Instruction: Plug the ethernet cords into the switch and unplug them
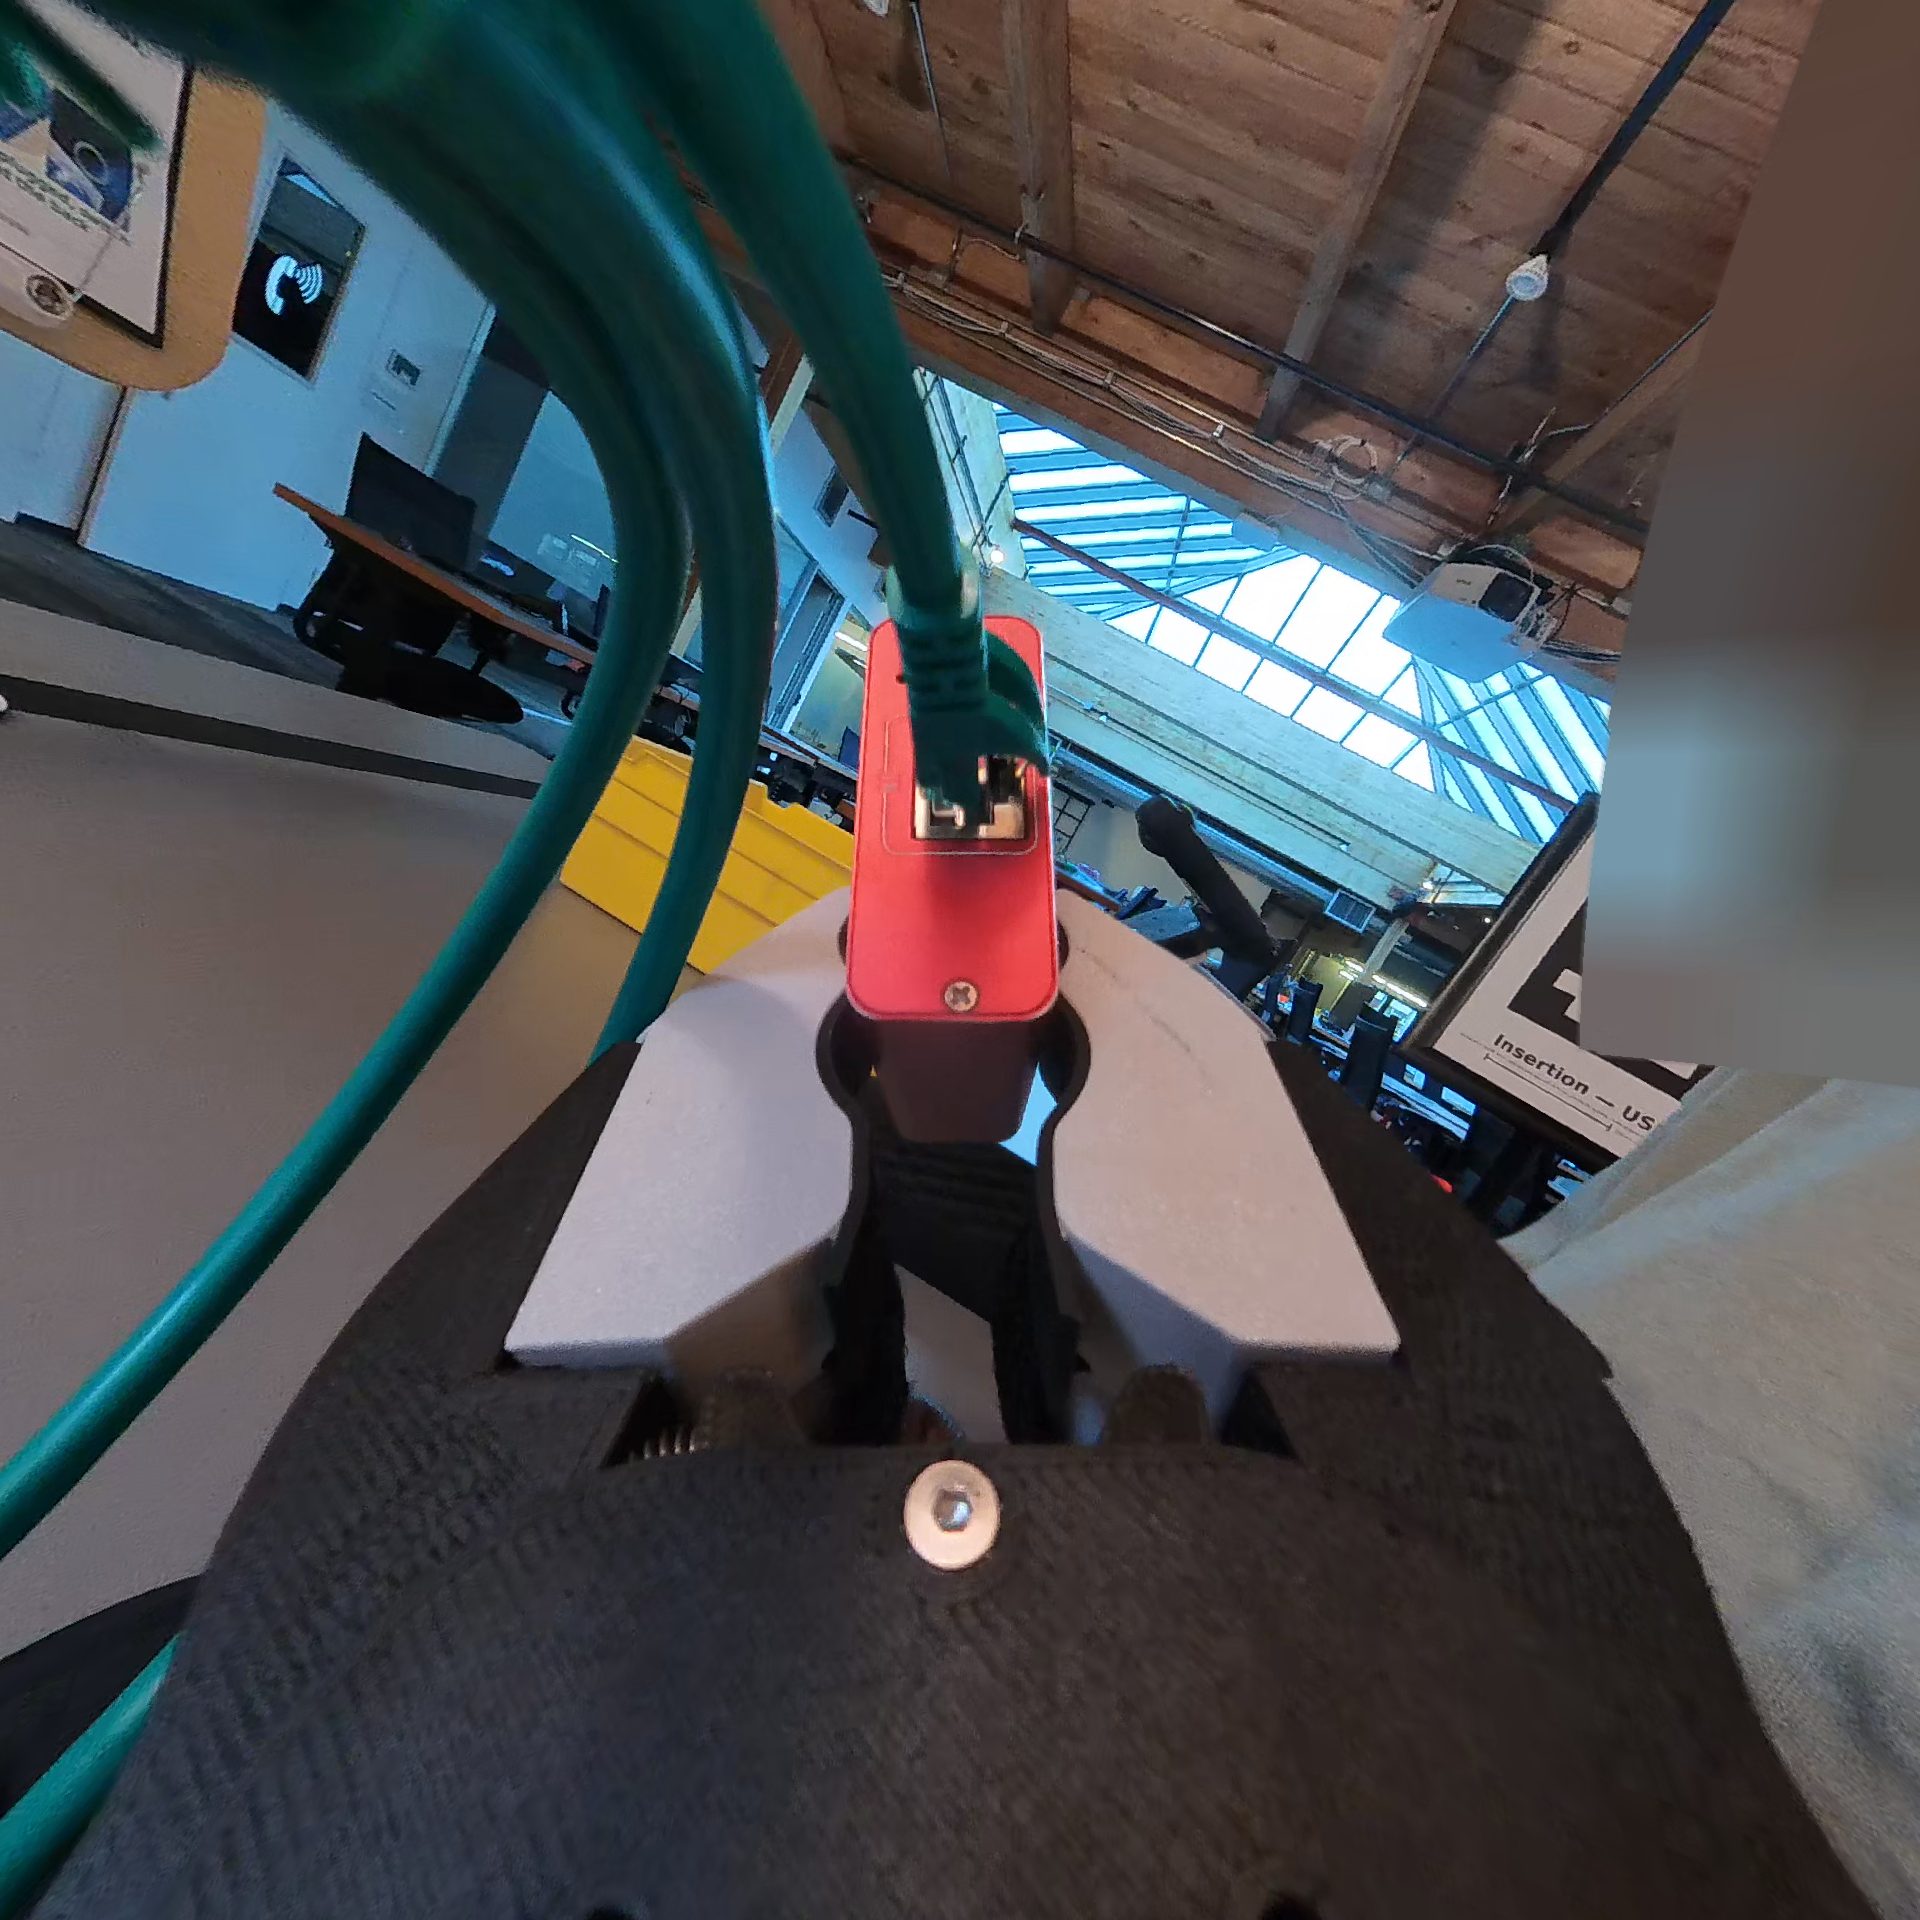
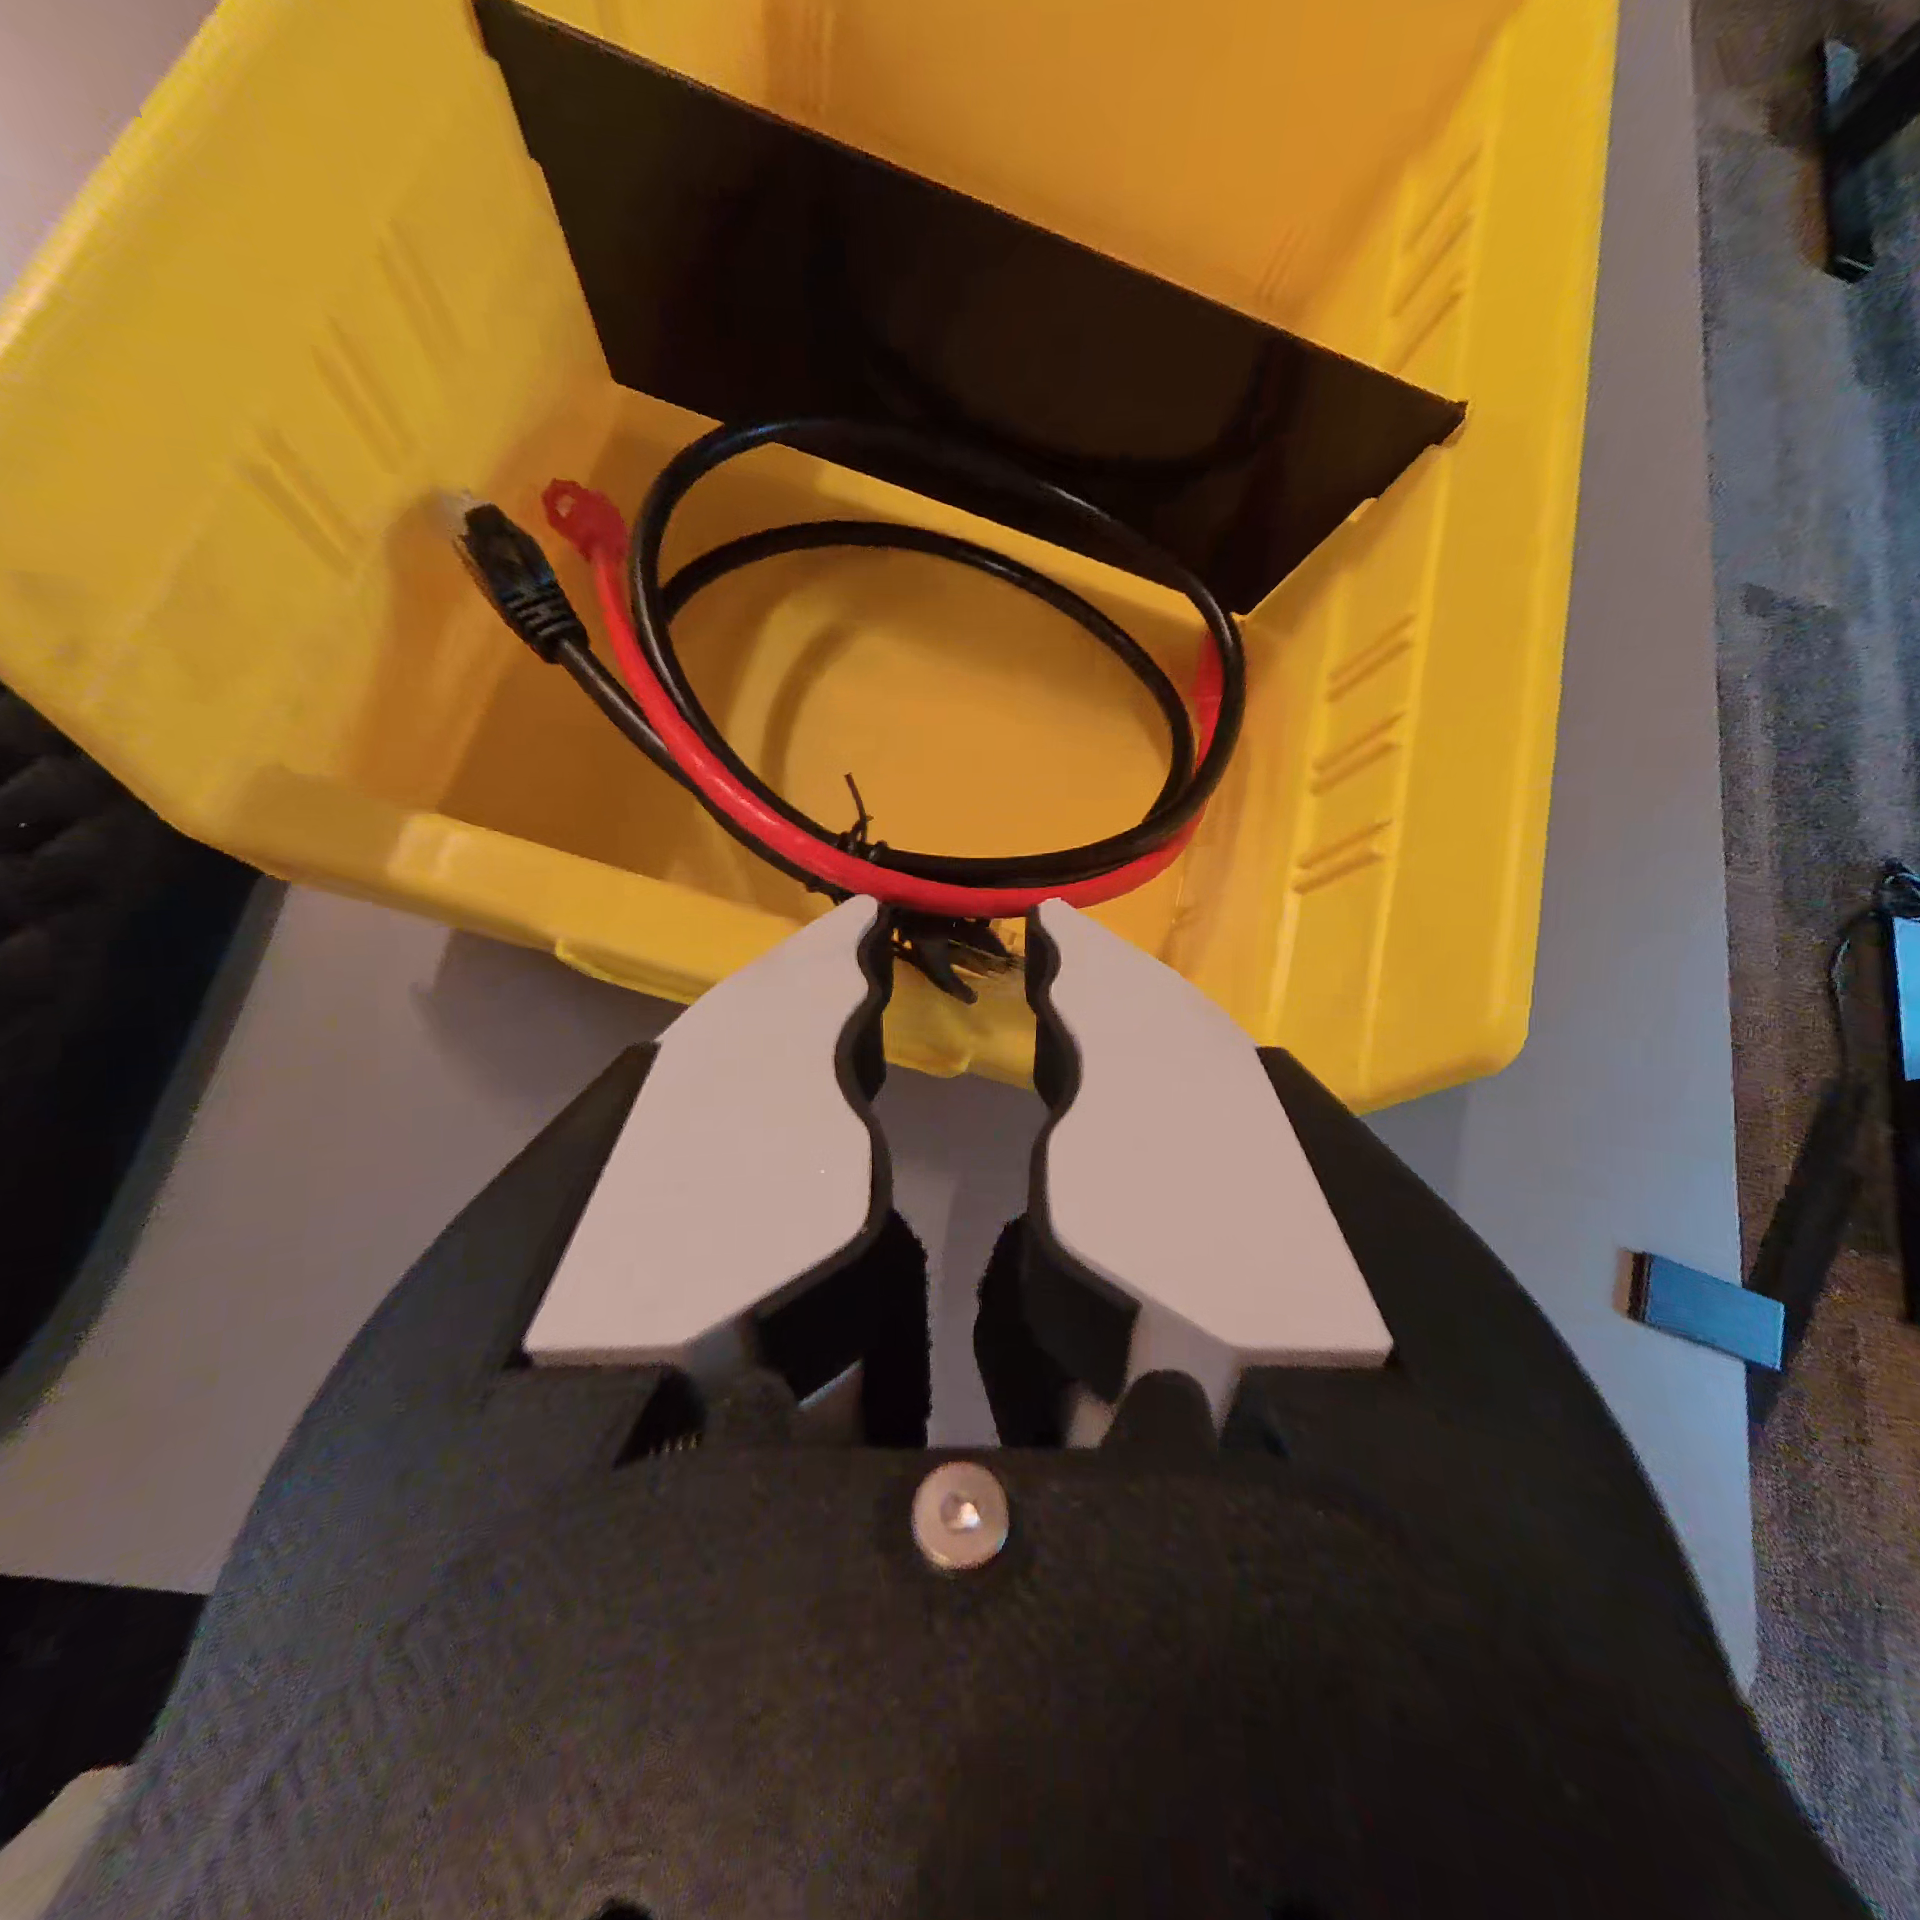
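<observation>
My left gripper is shut on a red switch and holds it upright, port face toward the camera. A green ethernet cord comes down from above, and its plug sits in the switch's port. More green loops hang at the left. In the right wrist view, a red cord and a black cord are tied in a coil that reaches into a yellow bin. My right gripper is narrowed on a plug at the coil's near end, above the bin's front wall.
A black divider crosses the bin. The bin stands on a grey table, whose right edge drops to carpet. A small dark block lies at that edge. The bin also shows in the left wrist view. A sleeve is at right. My right fingertips sit around 45 cm from my left ones.
</observation>
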### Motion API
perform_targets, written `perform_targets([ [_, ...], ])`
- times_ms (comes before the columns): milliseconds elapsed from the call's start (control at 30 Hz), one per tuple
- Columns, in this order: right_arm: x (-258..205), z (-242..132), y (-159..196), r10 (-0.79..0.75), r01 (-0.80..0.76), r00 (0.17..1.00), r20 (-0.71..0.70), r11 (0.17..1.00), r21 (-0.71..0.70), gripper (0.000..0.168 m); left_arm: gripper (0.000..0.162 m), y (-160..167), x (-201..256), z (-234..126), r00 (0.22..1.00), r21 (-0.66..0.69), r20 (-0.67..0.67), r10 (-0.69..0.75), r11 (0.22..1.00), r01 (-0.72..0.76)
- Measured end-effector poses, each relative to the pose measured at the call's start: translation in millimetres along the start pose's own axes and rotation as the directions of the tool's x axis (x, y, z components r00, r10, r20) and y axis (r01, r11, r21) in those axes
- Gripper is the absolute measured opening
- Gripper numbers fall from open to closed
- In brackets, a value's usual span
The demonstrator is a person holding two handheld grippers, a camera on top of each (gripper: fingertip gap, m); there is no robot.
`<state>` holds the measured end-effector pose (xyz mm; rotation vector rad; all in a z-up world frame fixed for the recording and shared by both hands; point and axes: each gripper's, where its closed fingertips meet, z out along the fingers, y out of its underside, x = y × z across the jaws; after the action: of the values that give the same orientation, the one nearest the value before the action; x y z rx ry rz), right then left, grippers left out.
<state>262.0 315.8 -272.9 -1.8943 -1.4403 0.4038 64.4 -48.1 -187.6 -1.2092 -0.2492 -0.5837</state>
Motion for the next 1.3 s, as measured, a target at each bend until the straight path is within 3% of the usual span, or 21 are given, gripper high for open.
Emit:
perform_targets([
  [167, 2, 4, 0, 0.070, -0.067, 0.996, 0.057, 0.996, -0.058, 0.024, 0.028, 1, 0, 1, 1.000, -0.009, -0.003, 0.001, 1.000, -0.001],
  [333, 2, 13, 0, 0.122, -0.090, 0.983, 0.135, 0.972, -0.219, 0.024, 0.028, 3, 1, 2, 1.000, -0.020, -0.004, 0.008, 1.000, -0.008],
  [400, 2, 28, 18, 0.071, -0.014, 0.988, 0.139, 0.926, -0.376, 0.004, 0.028, 3, 2, 2, 1.000, -0.021, -0.005, 0.012, 1.000, -0.012],
  [467, 13, 43, 36, 0.044, -0.005, 0.997, 0.061, 0.841, -0.540, 0.000, 0.028, 3, 2, 2, 1.000, -0.023, -0.004, 0.015, 1.000, -0.015],
  [567, 14, 35, 29, -0.036, 0.061, 0.998, 0.058, 0.843, -0.534, 0.007, 0.028, 4, 1, 2, 1.000, -0.028, 0.000, 0.014, 1.000, -0.014],
  [633, 5, 29, 18, 0.011, 0.032, 0.996, 0.090, 0.885, -0.464, 0.029, 0.028, 5, 1, 3, 1.000, -0.036, 0.000, 0.008, 0.999, -0.008],
  [767, 8, 3, -13, -0.021, 0.008, 0.999, -0.043, 0.963, -0.271, 0.030, 0.028, 7, 1, 4, 1.000, -0.048, 0.001, 0.011, 0.999, -0.011],
  [833, -3, -12, -39, -0.061, 0.053, 0.996, -0.071, 0.993, -0.108, 0.031, 0.028, 10, 2, 6, 1.000, -0.075, 0.003, 0.024, 0.997, -0.024],
  [967, -74, -45, -96, -0.173, 0.138, 0.978, 0.115, 0.954, 0.267, 0.031, 0.028, 24, 9, 11, 0.999, -0.204, -0.027, 0.041, 0.978, -0.046],
  [1033, -127, -66, -118, -0.275, 0.126, 0.913, 0.299, 0.891, 0.436, 0.036, 0.028, 36, 13, 11, 0.999, -0.321, -0.045, 0.025, 0.946, -0.038],
  [1100, -185, -88, -129, -0.384, 0.065, 0.774, 0.503, 0.839, 0.539, 0.042, 0.028, 49, 17, 7, 0.998, -0.435, -0.060, 0.014, 0.900, -0.039],
  [1200, -258, -108, -132, -0.486, -0.021, 0.520, 0.702, 0.815, 0.580, 0.043, 0.028, 61, 22, 0, 0.996, -0.538, -0.091, 0.017, 0.841, -0.063],
  [1300, -317, -107, -125, -0.521, -0.030, 0.321, 0.791, 0.829, 0.558, 0.043, 0.028, 71, 26, -6, 0.994, -0.615, -0.109, -0.014, 0.787, -0.057],
])
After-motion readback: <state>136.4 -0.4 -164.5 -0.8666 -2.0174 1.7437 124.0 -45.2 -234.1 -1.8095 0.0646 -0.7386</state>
